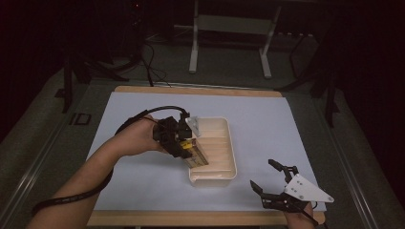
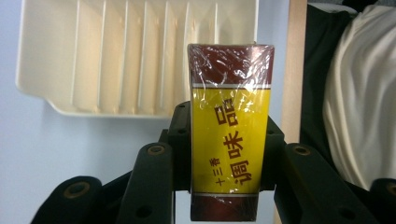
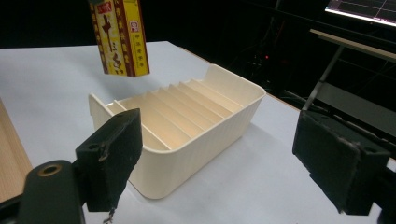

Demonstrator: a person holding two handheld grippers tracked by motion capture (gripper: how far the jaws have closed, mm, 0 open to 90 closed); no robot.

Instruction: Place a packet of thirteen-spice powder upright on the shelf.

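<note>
Presently the left gripper (image 1: 184,143), clamped on the seasoning box (image 2: 229,130), holds it above the slotted tray (image 1: 228,143); next, align with a slot and lower; right gripper (image 1: 277,183) idles, jaws apart.

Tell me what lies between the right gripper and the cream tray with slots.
Nothing lies there. In the high view, the right gripper, jaws open, is separated from the cream tray by bare white sheet; the right gripper view agrees.

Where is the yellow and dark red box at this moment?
The box is held in the left gripper, in the air above the near left part of the cream tray; in the high view it is left of centre.
</note>
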